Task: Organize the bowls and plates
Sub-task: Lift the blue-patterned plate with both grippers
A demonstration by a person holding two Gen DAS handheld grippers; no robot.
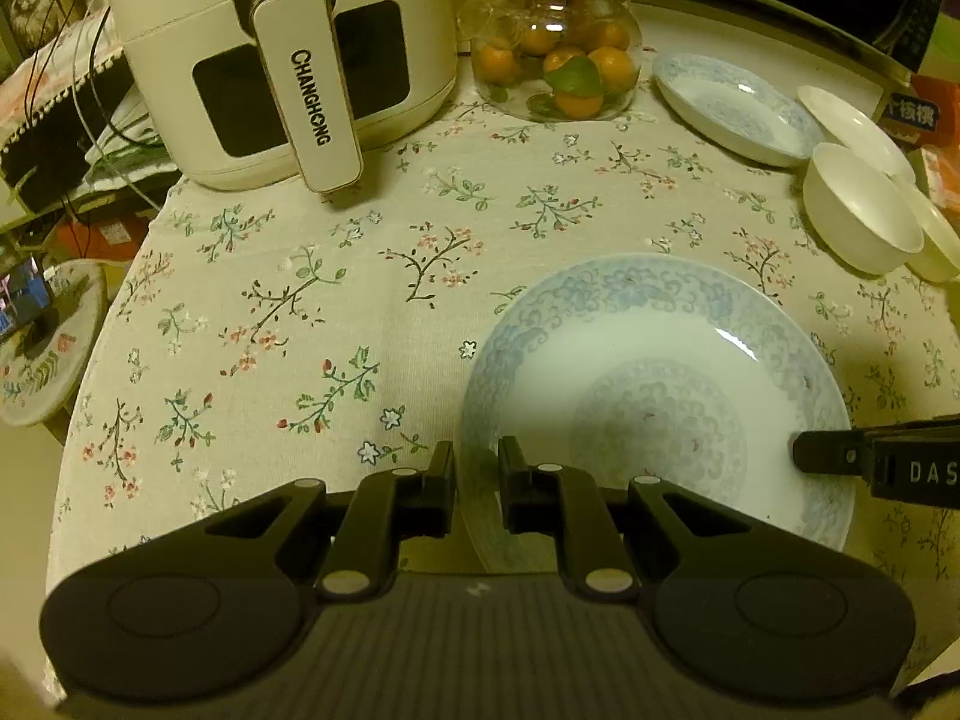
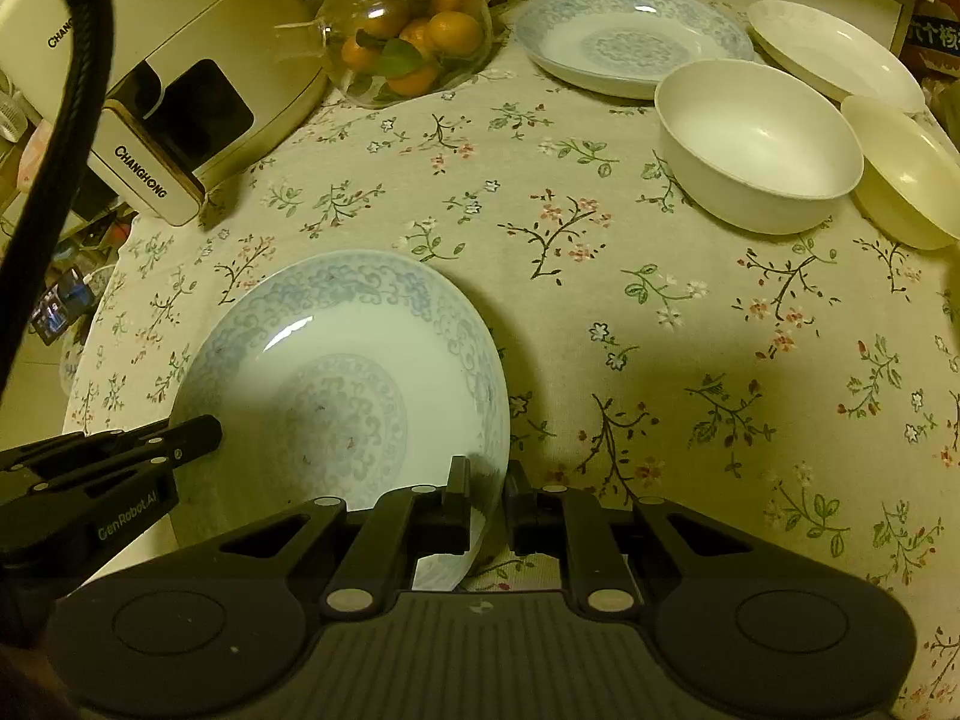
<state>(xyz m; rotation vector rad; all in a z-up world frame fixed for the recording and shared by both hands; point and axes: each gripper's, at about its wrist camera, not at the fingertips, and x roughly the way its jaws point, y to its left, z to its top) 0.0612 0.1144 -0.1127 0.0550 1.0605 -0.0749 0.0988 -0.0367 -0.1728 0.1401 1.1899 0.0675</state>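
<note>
Near blue-patterned plate (image 1: 654, 396) at front of worktop (image 1: 360, 276), tilted up off the floral cloth, held from both sides. Round, so no long axis; what matters is rim-to-rim line running left-right between the two grippers.

Left hand-held gripper (image 1: 477, 480): fingers straddling plate's left rim, pinching it, rim visible in the gap. Right hand-held gripper (image 2: 487, 489): same on right rim, one finger inside the well, other outside, closed onto the edge. Each gripper's tip also seen in the other's view at opposite rim.

Target, as judged: second blue-patterned plate (image 2: 630, 39) at back right, next to white flat plate (image 2: 834, 54). Lies forward and to the right of held plate, so right arm nearer; carry goes diagonal, away + rightwards.

In the path: white bowl (image 2: 759, 144) and cream bowl (image 2: 906, 180), touching or nrly so, sit btwn held plate and back plates. Prob needs lift clear over bowl rims.

Air fryer (image 1: 276, 60) and glass jar of oranges (image 1: 558, 42) back left, off route.
</note>
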